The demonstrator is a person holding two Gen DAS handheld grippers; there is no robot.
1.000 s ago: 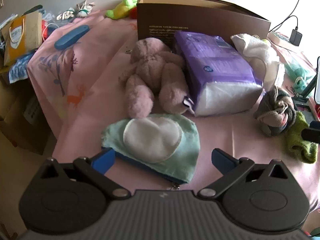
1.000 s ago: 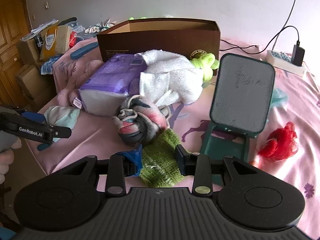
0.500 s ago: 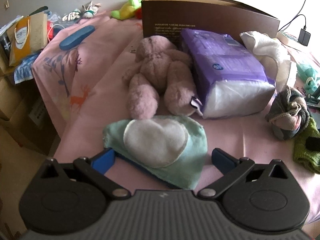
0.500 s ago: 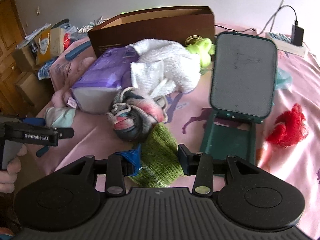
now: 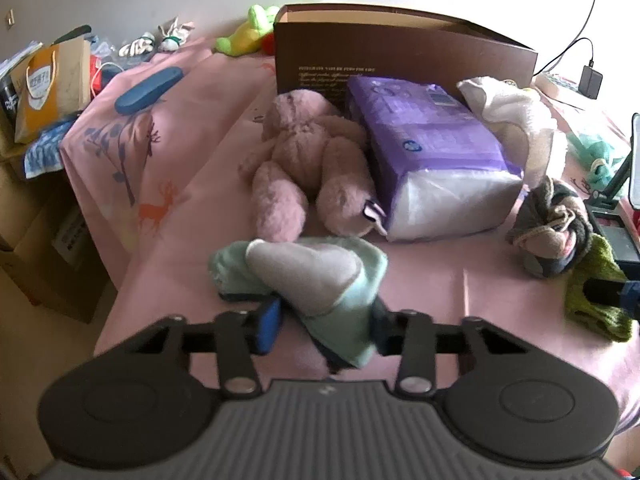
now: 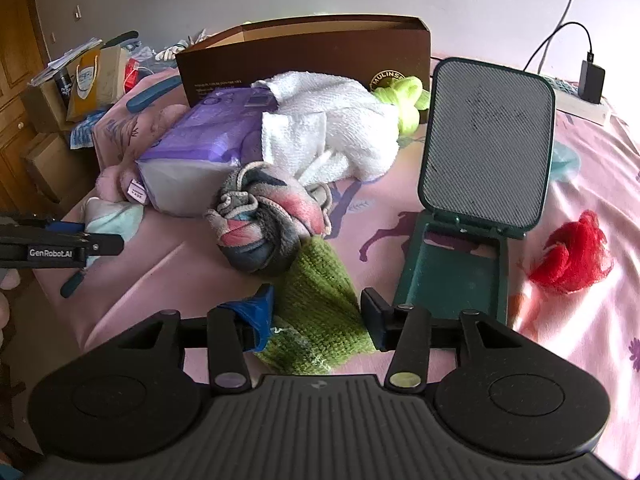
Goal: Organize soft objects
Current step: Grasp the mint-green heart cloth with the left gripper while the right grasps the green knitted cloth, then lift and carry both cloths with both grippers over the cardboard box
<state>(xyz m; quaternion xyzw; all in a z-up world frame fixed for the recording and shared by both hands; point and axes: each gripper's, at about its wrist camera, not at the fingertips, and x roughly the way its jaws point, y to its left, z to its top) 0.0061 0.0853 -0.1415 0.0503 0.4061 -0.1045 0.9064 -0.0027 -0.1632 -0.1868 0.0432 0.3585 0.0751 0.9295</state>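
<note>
Pickup step, I judge: left gripper [image 5: 326, 326] pinches the mint pouch [image 5: 340, 280] at lower centre; right gripper [image 6: 316, 318] grips the green knit [image 6: 316, 304]; next, lift toward the brown box [image 5: 400, 52] at upper centre.

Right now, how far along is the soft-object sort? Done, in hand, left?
Done: nothing visibly sorted; what shows of the brown box interior looks bare.
In hand: left gripper is shut on the mint pouch, bunching it. Right gripper is clamped on the green knit cloth.
Left: pink plush, purple pack, white towel, rolled scarf and red puff all lie on the bedsheet.
</note>
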